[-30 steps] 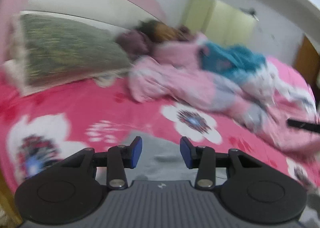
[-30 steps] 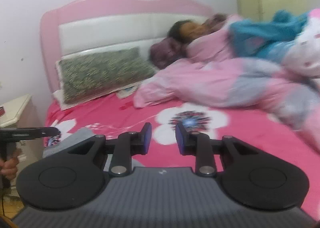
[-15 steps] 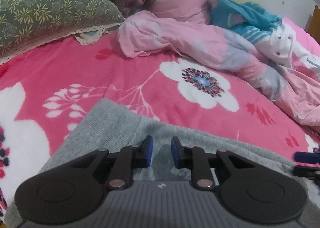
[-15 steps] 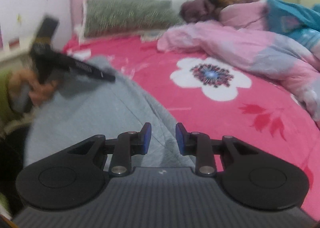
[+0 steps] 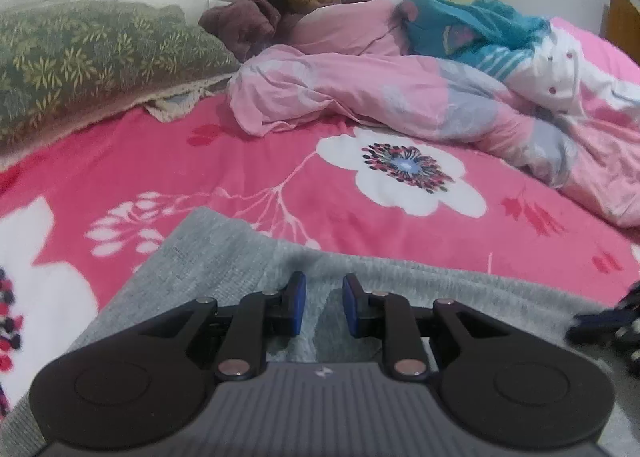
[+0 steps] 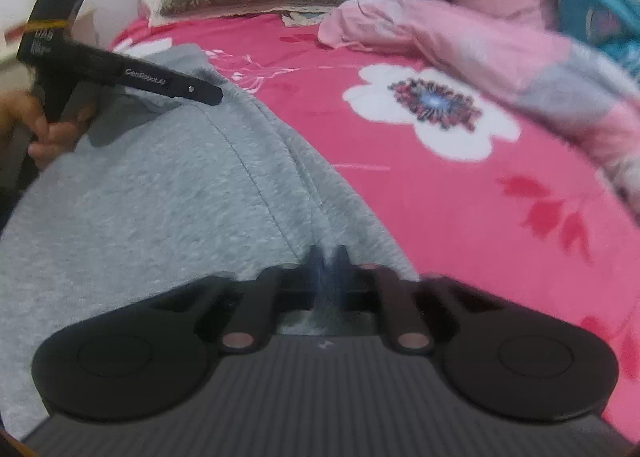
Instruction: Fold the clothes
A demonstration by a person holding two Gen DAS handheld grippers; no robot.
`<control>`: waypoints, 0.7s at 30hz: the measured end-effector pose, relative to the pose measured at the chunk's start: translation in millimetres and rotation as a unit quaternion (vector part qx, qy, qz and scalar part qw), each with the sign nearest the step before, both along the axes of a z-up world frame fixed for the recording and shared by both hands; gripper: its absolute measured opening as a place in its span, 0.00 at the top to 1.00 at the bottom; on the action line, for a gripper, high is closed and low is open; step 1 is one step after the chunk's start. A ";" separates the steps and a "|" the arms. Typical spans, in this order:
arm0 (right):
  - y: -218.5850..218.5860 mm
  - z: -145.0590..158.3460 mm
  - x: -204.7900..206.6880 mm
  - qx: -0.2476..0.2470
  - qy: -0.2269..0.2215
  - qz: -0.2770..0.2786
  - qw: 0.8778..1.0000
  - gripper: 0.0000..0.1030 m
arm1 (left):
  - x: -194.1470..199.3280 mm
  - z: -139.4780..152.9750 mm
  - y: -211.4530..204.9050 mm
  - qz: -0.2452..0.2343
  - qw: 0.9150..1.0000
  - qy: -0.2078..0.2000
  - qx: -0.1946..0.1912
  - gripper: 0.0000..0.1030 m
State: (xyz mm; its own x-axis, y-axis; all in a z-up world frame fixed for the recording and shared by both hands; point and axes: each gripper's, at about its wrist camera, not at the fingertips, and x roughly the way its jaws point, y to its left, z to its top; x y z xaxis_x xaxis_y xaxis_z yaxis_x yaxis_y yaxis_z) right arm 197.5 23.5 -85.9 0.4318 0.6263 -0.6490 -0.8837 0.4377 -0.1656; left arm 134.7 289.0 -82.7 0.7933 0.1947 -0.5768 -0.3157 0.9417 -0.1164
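Grey knitted garment (image 5: 224, 257), one piece, lies spread on the near part of the pink flower-printed bedspread (image 5: 248, 161), its far hem running across the left wrist view just ahead of the left gripper (image 5: 324, 305). That gripper's two blue pads (image 5: 298, 303) stand a little apart over the grey cloth, a raised fold showing in the gap between them; whether they press on it I cannot tell. The right gripper (image 6: 326, 261) has just been closing, and its blurred jaws are pressed together on a ridge of the same garment at its right-hand edge. One hand (image 6: 52, 133) shows at the left of the right wrist view, holding the other tool's black handle.

Beyond the hem, open bedspread stretches to one green leaf-patterned pillow (image 5: 92, 61) on the left and one rumpled pink-and-grey quilt (image 5: 400, 97) on the right, with one person lying under it.
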 end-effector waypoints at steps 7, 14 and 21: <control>-3.7 23.3 -0.8 0.015 -0.072 -0.037 0.997 1.00 | 5.2 12.5 -4.9 0.023 1.000 -0.012 0.018 0.78; -20.3 -22.1 44.3 0.006 -0.031 -0.139 0.990 1.00 | 12.6 -2.7 -11.8 0.022 0.998 0.009 0.050 0.78; -45.8 25.1 32.6 0.107 0.030 -0.075 0.991 0.88 | 12.2 -3.0 -11.7 0.023 0.999 0.009 0.047 0.77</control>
